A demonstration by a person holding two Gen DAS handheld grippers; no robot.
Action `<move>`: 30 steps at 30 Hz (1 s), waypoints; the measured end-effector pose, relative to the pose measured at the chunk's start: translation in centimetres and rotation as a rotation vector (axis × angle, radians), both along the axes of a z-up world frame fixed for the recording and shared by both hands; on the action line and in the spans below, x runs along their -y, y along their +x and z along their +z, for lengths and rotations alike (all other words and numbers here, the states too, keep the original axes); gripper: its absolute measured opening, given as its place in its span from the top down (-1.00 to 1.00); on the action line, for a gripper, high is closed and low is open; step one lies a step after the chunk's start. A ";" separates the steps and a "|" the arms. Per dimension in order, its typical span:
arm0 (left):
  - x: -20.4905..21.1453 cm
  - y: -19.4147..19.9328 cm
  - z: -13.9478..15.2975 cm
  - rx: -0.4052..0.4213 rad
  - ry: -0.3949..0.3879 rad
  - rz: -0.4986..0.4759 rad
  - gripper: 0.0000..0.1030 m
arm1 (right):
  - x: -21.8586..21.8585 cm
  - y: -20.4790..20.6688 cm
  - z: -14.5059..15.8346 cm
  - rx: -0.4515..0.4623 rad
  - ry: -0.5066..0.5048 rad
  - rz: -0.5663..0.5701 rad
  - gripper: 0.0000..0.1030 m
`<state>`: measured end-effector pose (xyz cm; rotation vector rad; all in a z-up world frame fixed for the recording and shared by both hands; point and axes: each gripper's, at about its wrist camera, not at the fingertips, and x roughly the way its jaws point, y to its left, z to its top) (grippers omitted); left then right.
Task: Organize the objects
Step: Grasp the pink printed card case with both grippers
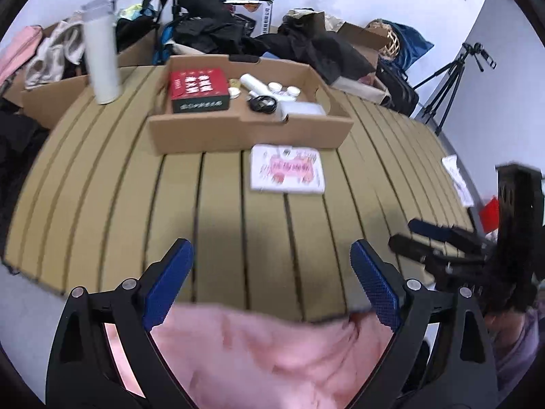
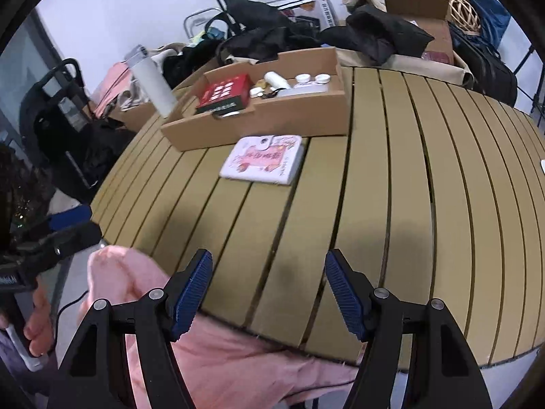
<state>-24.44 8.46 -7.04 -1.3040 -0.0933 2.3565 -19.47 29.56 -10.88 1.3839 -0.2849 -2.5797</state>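
A: Status? Pink-print booklet [image 1: 286,172] lies alone on the slatted surface [image 1: 218,225], just in front of the cardboard tray [image 1: 248,133]

B: Tray already holds red box [image 1: 198,90] and white jars [image 1: 284,90]. Booklet looks like the last item. Left gripper [image 1: 272,283] and right gripper [image 2: 268,294]: jaws spread, empty, hanging over the surface's near edge

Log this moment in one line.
left gripper: open, empty | right gripper: open, empty | booklet: on table, outside cardboard tray

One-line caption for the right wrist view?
Open right gripper above slatted wooden table; white illustrated booklet lies before shallow cardboard tray.
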 end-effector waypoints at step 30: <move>-4.8 -11.1 -9.5 0.137 0.089 -0.016 0.40 | 0.9 -13.7 -7.5 0.065 -0.070 0.000 0.39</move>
